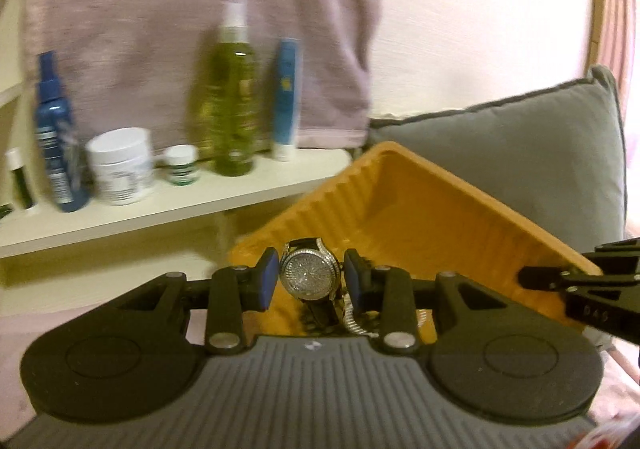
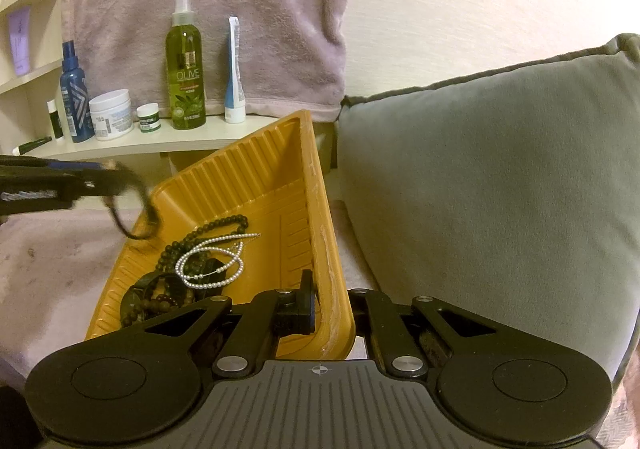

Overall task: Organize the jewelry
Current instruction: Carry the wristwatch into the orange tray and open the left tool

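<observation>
My left gripper (image 1: 311,281) is shut on a wristwatch (image 1: 311,275) with a sparkling silver dial and a black strap, held over the near corner of an orange plastic tray (image 1: 432,205). In the right wrist view the watch's black strap (image 2: 132,205) hangs from the left gripper (image 2: 92,177) over the tray's left rim. My right gripper (image 2: 324,313) is shut on the tray's near right rim (image 2: 332,289) and holds the tray tilted. In the tray lie a white pearl necklace (image 2: 212,261), a dark bead necklace (image 2: 212,229) and brown bead bracelets (image 2: 156,299).
A white shelf (image 2: 160,143) behind holds a green olive spray bottle (image 2: 186,61), a blue spray bottle (image 2: 74,97), a white jar (image 2: 111,115), a small green-labelled jar (image 2: 148,118) and a blue-white tube (image 2: 235,73). A pink towel (image 2: 208,1) hangs behind. A grey cushion (image 2: 500,177) stands at right.
</observation>
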The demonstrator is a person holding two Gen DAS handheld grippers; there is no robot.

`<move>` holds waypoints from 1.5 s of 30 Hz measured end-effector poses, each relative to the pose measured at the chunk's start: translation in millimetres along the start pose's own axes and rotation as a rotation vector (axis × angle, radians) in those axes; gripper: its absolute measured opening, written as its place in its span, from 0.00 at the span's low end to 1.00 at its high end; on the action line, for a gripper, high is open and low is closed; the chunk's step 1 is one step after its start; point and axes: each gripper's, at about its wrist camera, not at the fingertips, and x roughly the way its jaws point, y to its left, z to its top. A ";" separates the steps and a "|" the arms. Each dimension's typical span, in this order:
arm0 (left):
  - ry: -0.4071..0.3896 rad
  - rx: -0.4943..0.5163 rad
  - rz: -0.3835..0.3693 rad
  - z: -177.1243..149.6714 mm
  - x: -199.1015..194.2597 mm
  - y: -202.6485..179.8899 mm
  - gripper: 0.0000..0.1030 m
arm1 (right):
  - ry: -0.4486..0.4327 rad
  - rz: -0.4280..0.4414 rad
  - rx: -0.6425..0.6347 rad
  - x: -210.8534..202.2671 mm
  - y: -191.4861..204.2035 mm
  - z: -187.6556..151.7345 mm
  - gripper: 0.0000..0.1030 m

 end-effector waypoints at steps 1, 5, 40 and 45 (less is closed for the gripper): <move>0.009 0.011 -0.008 0.4 5.2 -5.0 0.31 | 0.000 0.000 0.001 0.2 0.2 0.0 0.05; 0.045 0.038 -0.052 -1.8 21.0 -21.6 0.31 | 0.002 0.002 0.004 1.0 -0.2 0.5 0.05; 0.060 -0.104 0.196 -48.0 -5.4 53.6 0.33 | -0.003 0.002 0.004 -0.5 -1.1 -0.6 0.06; 0.075 -0.109 0.316 -67.9 -19.5 84.3 0.33 | -0.003 0.001 -0.001 -1.2 -0.2 -0.2 0.06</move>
